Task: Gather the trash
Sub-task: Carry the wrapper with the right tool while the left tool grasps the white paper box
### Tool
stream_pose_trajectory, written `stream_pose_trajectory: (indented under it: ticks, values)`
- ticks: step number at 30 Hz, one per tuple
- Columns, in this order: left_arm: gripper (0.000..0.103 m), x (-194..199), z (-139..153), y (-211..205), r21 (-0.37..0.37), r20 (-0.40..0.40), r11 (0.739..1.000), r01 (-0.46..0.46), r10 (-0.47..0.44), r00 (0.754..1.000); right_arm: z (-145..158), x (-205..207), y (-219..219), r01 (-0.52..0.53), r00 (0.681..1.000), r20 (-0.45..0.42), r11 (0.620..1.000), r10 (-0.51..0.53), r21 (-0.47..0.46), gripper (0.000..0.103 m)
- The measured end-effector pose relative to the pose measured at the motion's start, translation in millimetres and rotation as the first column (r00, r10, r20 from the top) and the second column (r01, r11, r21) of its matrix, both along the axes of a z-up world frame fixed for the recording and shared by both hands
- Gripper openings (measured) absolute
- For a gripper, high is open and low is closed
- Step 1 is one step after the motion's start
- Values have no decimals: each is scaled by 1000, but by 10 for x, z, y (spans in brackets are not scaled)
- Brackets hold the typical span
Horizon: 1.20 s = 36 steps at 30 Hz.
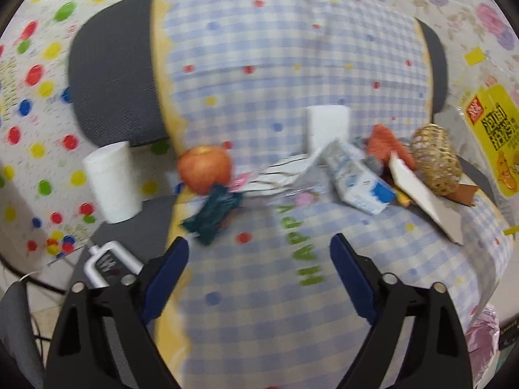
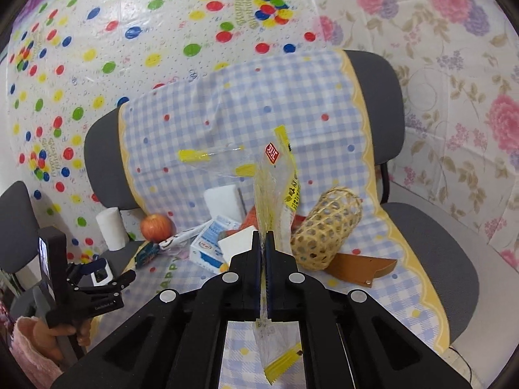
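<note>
Here the right claw (image 2: 263,236) is clamped on a clear yellow-printed wrapper (image 2: 285,175), lifting it clear above the chair (image 2: 431,253), while the left claw (image 1: 259,253) hangs wide open and empty just short of the dark green candy wrapper (image 1: 212,215).

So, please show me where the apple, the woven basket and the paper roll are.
apple (image 1: 205,171): left wrist view, on its front skin.
woven basket (image 2: 326,228): right wrist view, on its side.
paper roll (image 1: 112,183): left wrist view, on its side.
</note>
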<state>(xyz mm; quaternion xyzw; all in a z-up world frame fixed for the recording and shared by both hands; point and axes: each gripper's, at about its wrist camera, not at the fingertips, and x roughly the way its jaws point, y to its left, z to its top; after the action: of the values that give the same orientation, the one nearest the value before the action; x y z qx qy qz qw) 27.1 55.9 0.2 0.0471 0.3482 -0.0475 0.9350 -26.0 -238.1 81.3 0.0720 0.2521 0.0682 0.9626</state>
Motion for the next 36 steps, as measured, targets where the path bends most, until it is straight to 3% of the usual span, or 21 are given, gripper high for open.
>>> stream_pose_trajectory:
  ticks: [7, 11, 18, 22, 25, 26, 32, 36]
  values:
    - [62, 75, -142, -810, -77, -75, 978, 193, -199, 977, -143, -113, -239, 97, 995, -2, 994, -97, -48, 3]
    - [61, 101, -262, -1208, -108, -115, 963, 246, -258, 959, -280, -185, -412, 137, 990, -25, 988, -139, -65, 3]
    - [60, 380, -453, -1617, -168, -206, 962, 215, -248, 947, -445, -269, -620, 150, 987, -43, 987, -153, -64, 3]
    - [53, 489, -484, -1750, -159, -212, 967, 200, -231, 950, -521, -271, -696, 147, 987, -58, 988, -150, -48, 3]
    - [26, 556, -461, -1774, -193, -216, 963, 186, -227, 950, -553, -287, -737, 144, 987, -67, 989, -146, -30, 3]
    - [23, 557, -442, -1782, -213, -216, 959, 188, -234, 948, -554, -302, -742, 143, 987, -68, 989, -145, -27, 3]
    - [0, 47, -11, -1763, -225, -40, 916, 333, -350, 936, -492, -485, -792, 152, 987, -58, 988, -151, 5, 3]
    - [0, -425, 267, -1731, -142, 66, 888, 437, -432, 899, -427, -691, -801, 166, 985, -51, 986, -164, 23, 3]
